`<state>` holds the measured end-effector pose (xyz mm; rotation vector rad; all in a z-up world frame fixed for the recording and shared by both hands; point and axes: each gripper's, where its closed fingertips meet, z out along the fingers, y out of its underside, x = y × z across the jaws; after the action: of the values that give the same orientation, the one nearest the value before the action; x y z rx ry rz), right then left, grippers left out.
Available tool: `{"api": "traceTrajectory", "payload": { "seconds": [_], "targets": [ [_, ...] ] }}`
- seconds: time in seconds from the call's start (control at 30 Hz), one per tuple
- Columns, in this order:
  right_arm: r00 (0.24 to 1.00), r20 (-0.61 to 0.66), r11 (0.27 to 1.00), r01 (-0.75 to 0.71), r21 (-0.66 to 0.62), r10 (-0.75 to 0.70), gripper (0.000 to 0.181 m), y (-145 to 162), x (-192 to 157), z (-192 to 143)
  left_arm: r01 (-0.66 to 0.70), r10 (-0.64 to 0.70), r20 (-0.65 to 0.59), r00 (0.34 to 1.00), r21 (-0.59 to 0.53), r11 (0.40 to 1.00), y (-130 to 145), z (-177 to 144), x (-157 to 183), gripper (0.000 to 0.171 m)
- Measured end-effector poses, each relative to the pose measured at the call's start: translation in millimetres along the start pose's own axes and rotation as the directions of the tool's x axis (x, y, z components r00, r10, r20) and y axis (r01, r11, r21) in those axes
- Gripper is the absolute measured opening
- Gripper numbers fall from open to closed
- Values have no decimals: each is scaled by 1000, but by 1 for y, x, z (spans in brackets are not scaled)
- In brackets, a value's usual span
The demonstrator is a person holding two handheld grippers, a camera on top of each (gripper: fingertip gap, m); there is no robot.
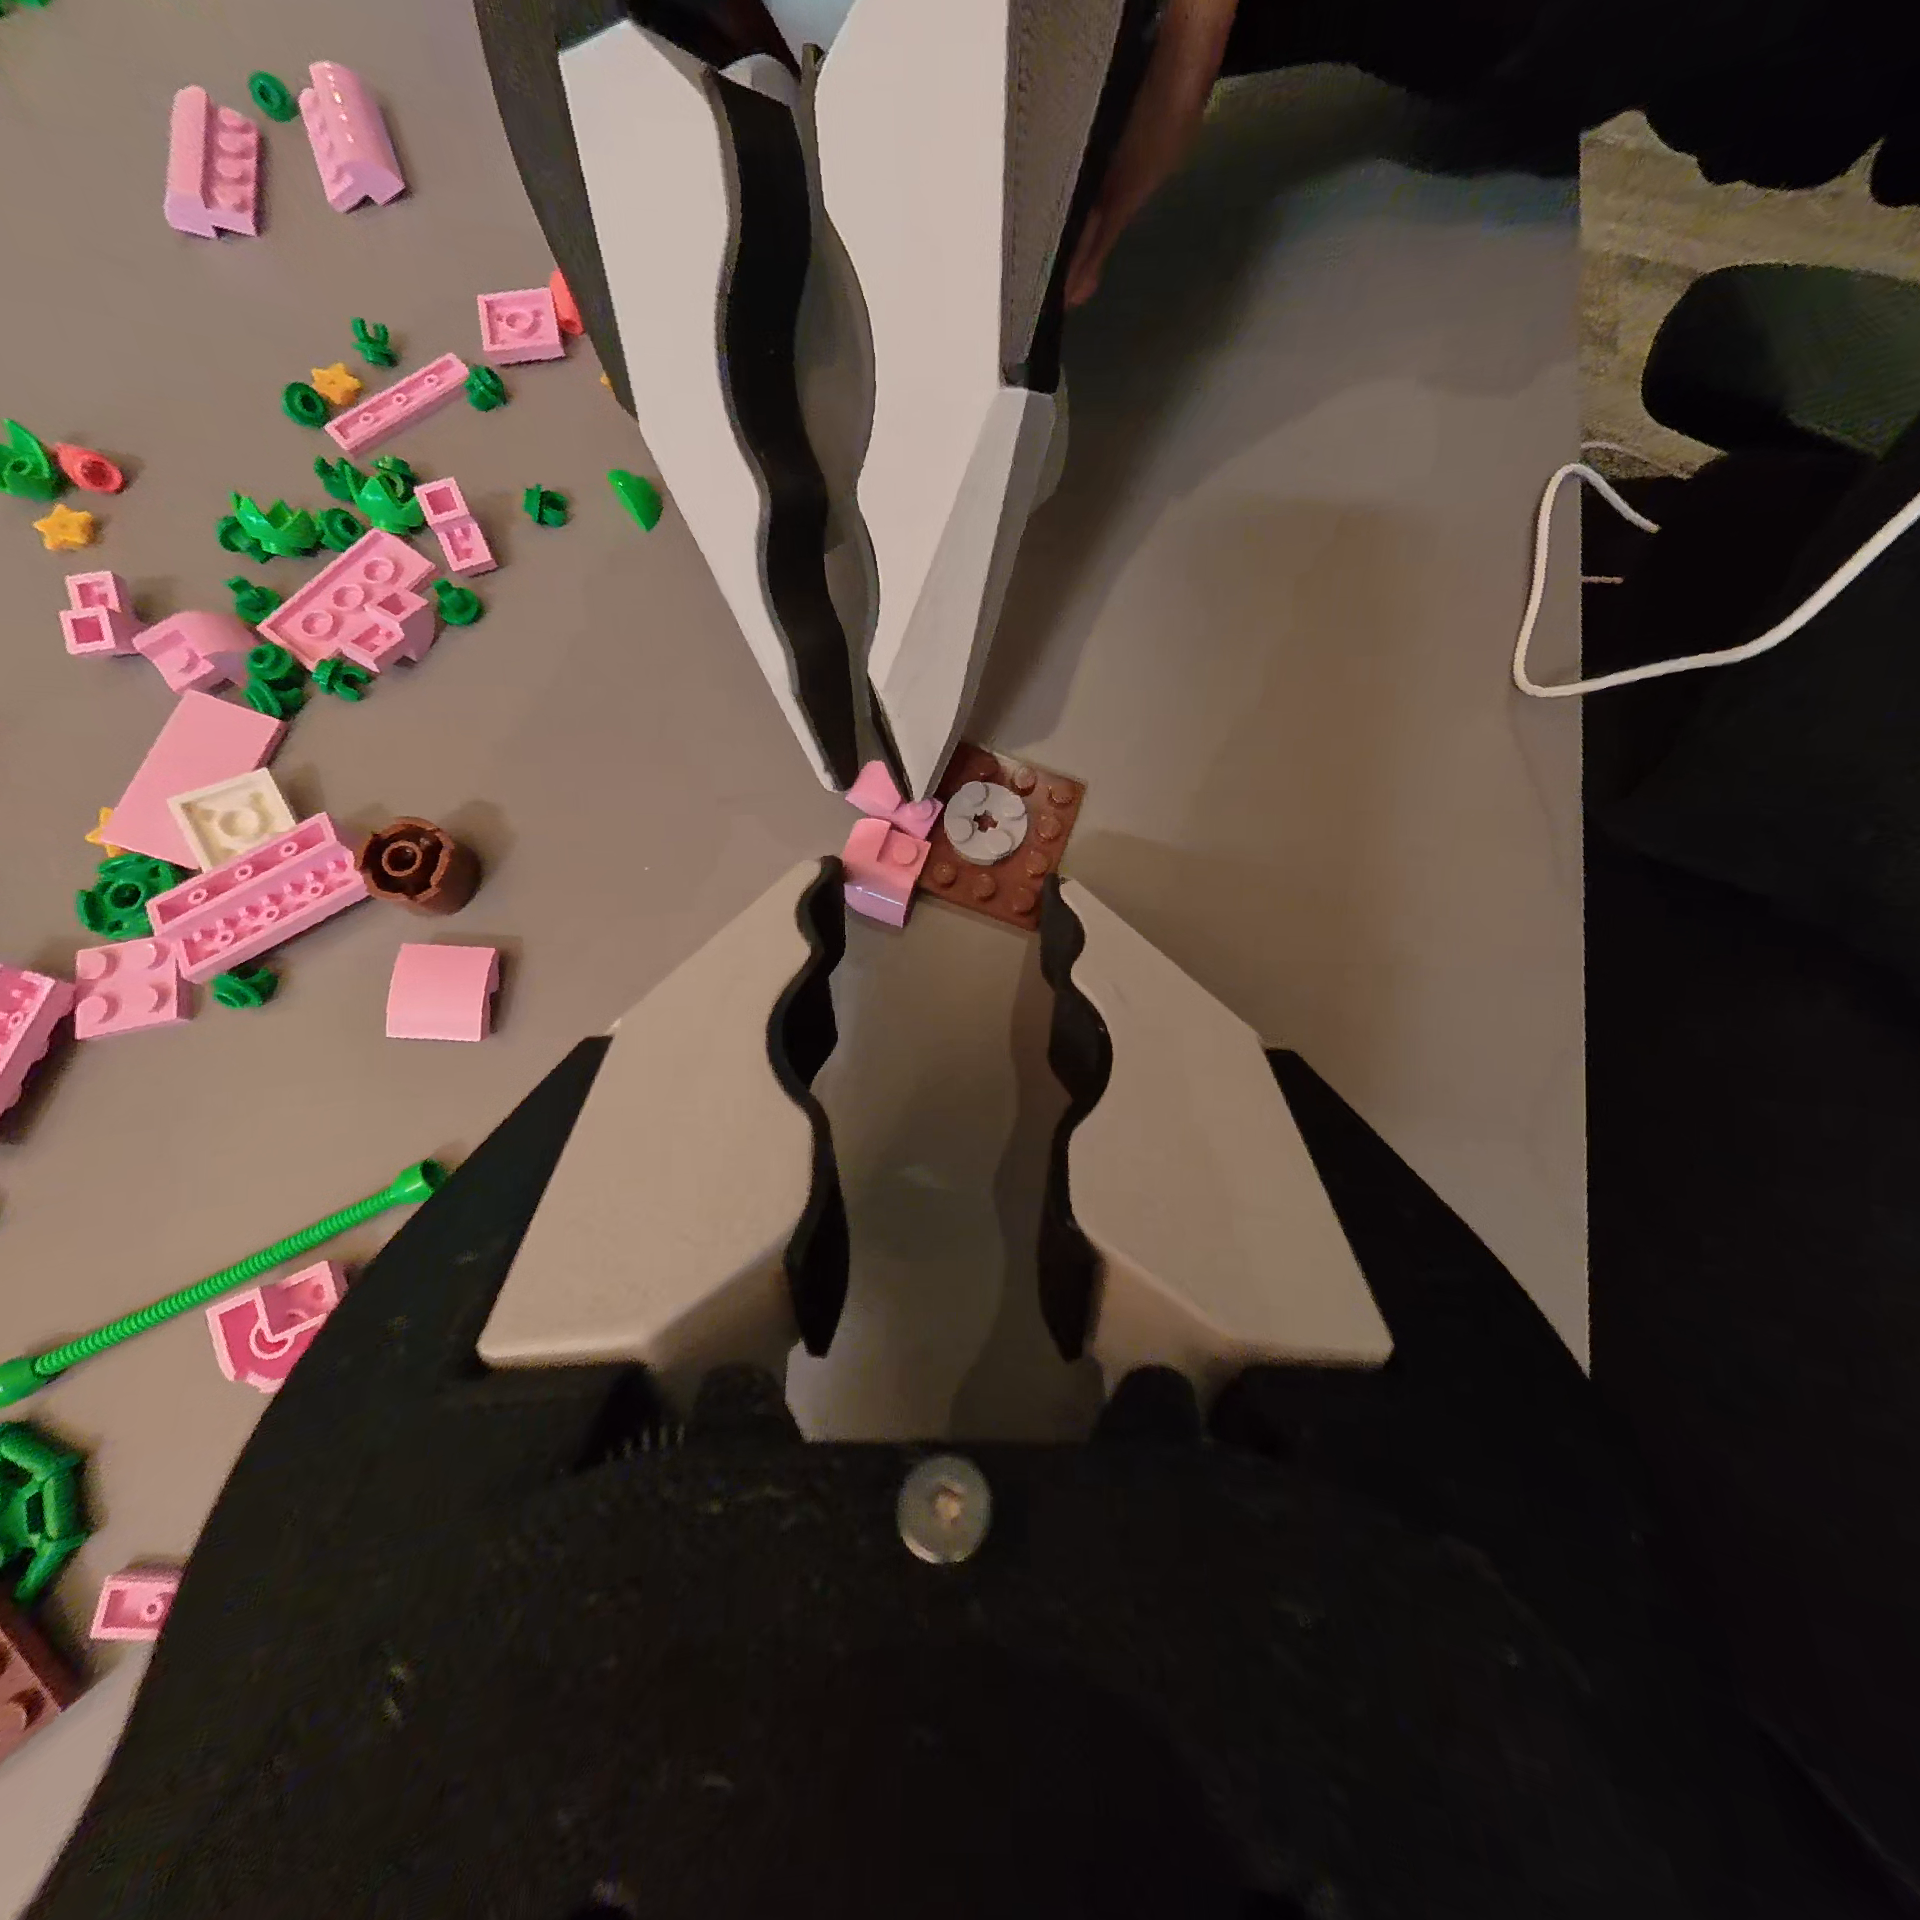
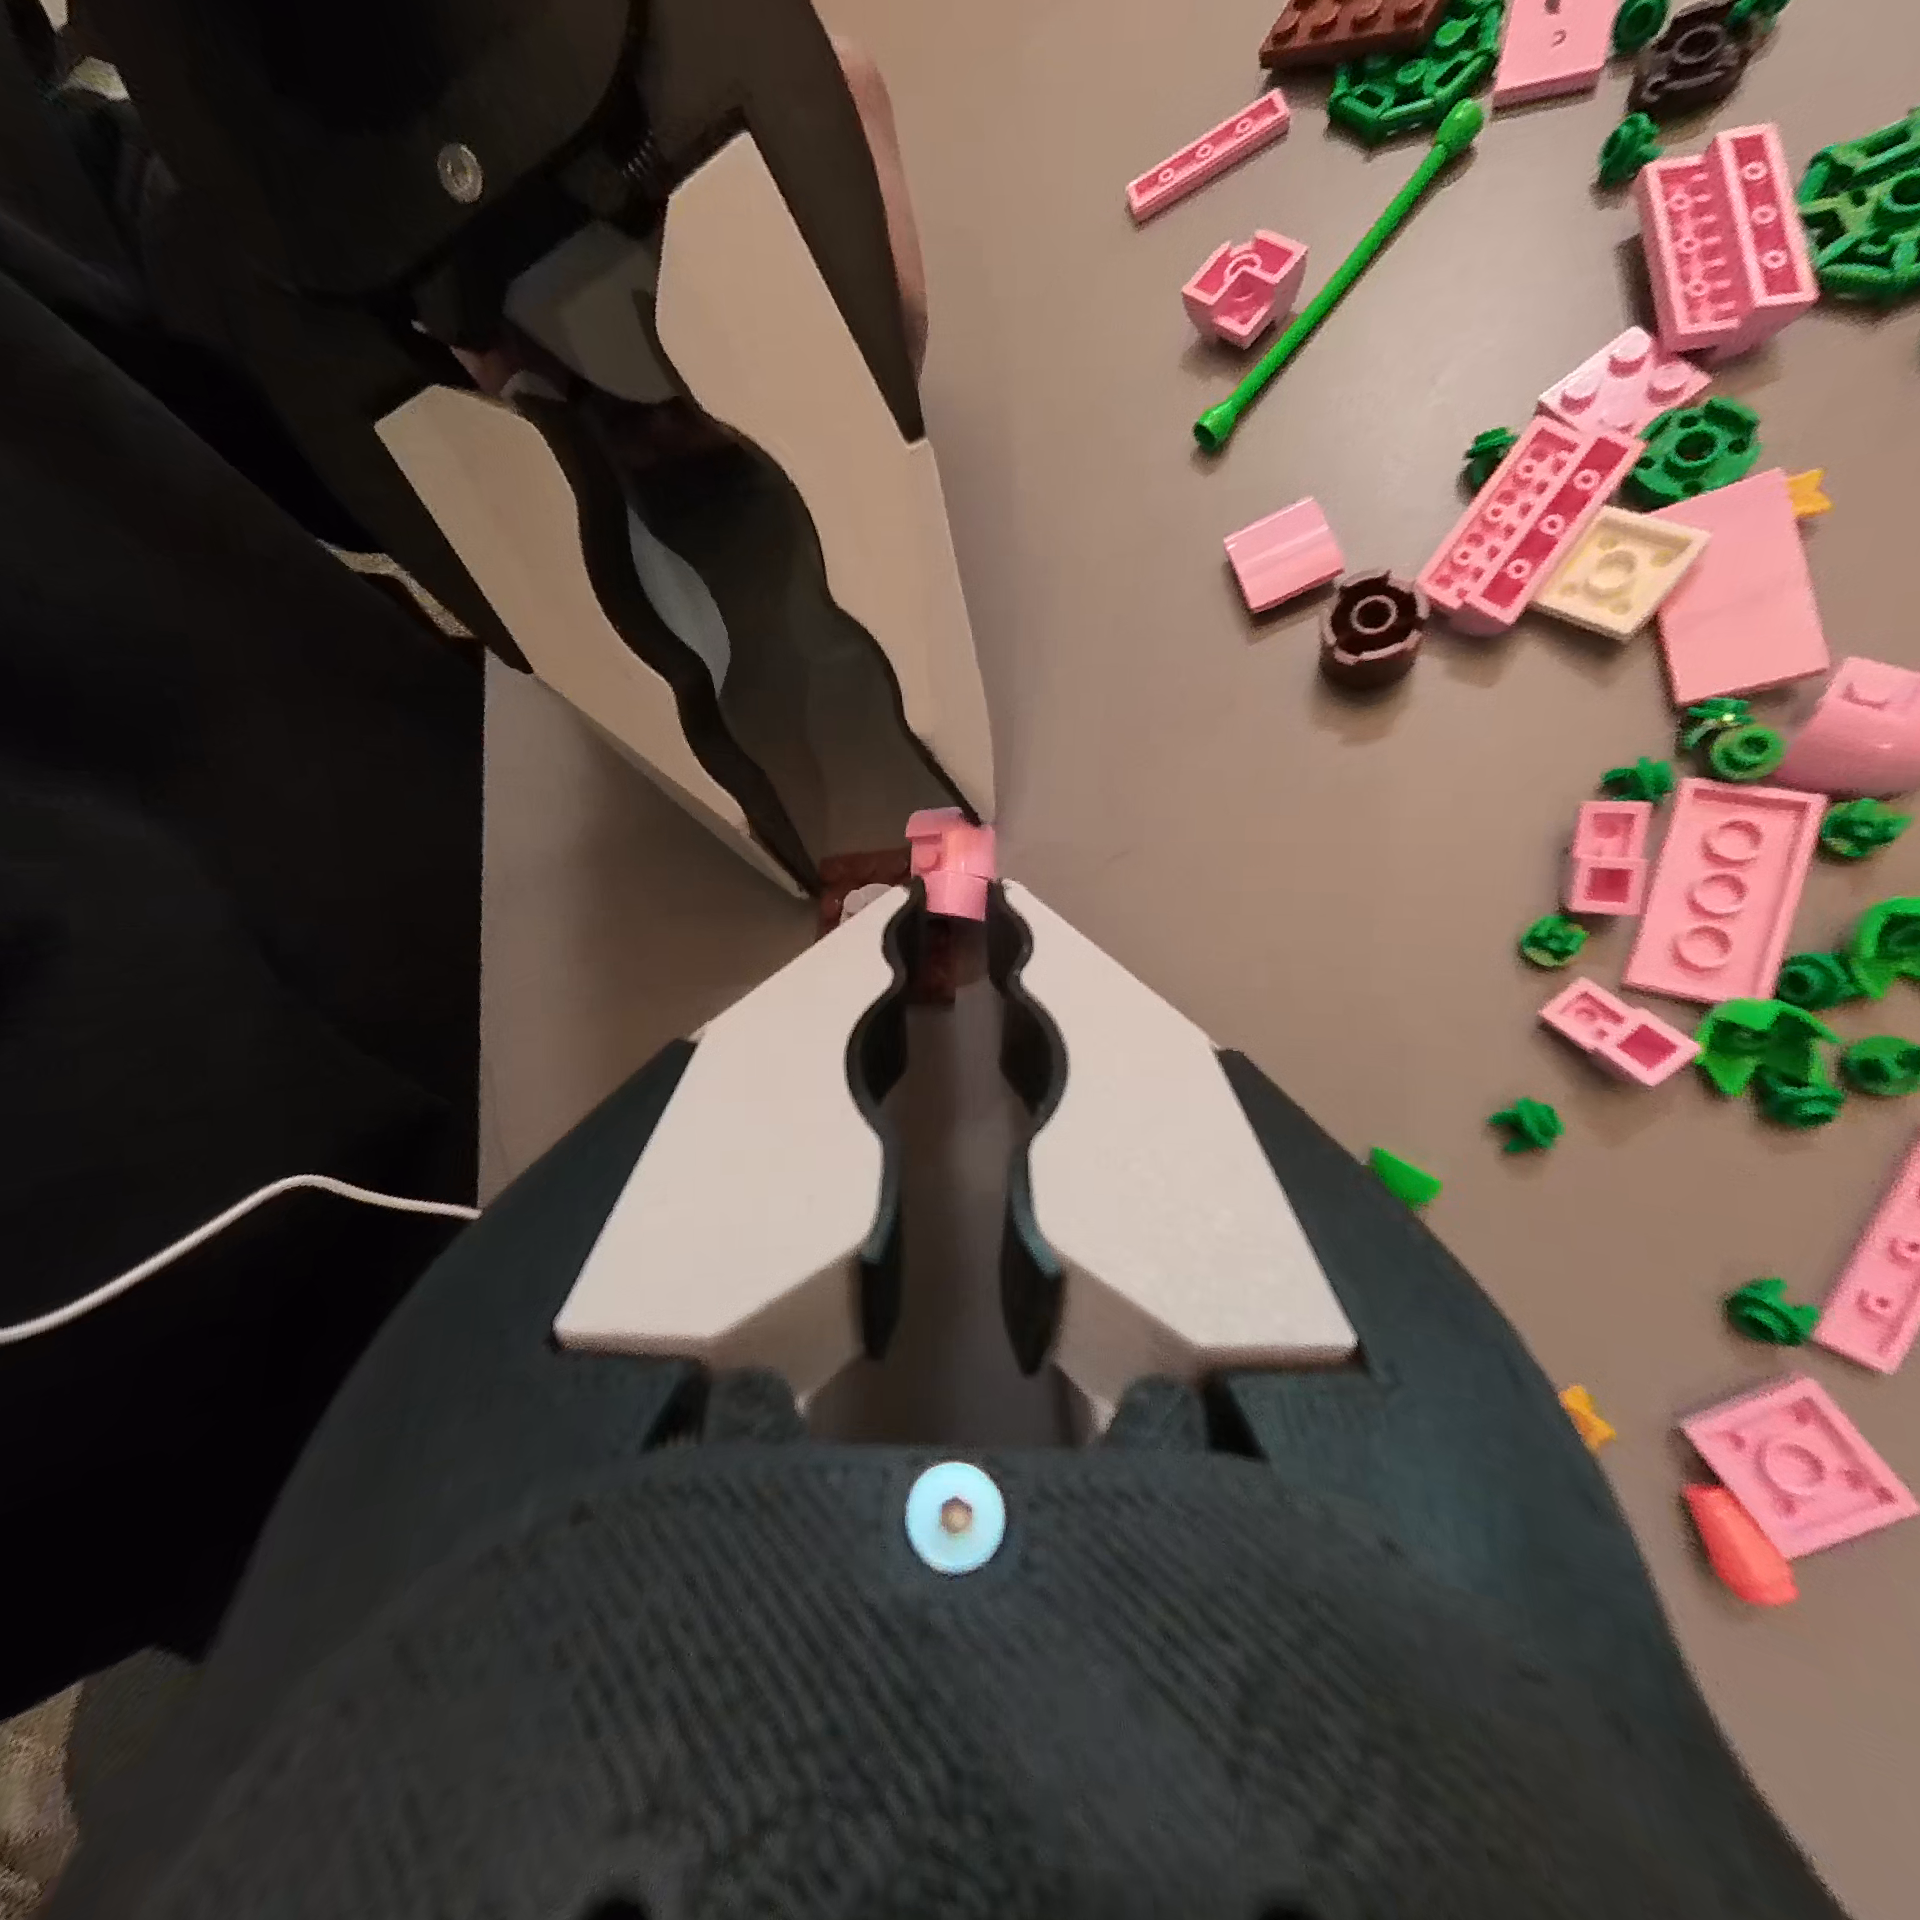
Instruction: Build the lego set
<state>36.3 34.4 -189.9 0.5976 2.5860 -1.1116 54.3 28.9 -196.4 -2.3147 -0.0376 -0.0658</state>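
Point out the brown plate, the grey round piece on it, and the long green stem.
brown plate (image 1: 1029, 878): left wrist view, on its studded near corner.
grey round piece (image 1: 985, 823): left wrist view, on its top centre.
long green stem (image 2: 1340, 270): right wrist view, on the middle of its shaft.

Left wrist view: mounted on the left hand-held gripper (image 1: 940, 894), looking steeply down on the desk (image 1: 644, 790) from close range, desk edge at right. Right wrist view: mounted on the right hand-held gripper (image 2: 958, 902), facing the opposite way, equally close. Shared by both: the brown plate (image 1: 1003, 852), the pink brick (image 2: 951, 868), scattered loose pieces.
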Motion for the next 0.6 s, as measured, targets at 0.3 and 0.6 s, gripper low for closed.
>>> {"api": "traceTrajectory", "payload": {
  "seconds": [0.3,0.6],
  "targets": [
    [999,42,999,-20,-38,22,10,4,-6,2,-17,17,-30,999,-2,1000,0,0,5,36],
    [998,56,998,-35,-60,38,5,4,-4,2,-18,17,-35,999,-2,1000,1,0,6,36]
  ]
}}
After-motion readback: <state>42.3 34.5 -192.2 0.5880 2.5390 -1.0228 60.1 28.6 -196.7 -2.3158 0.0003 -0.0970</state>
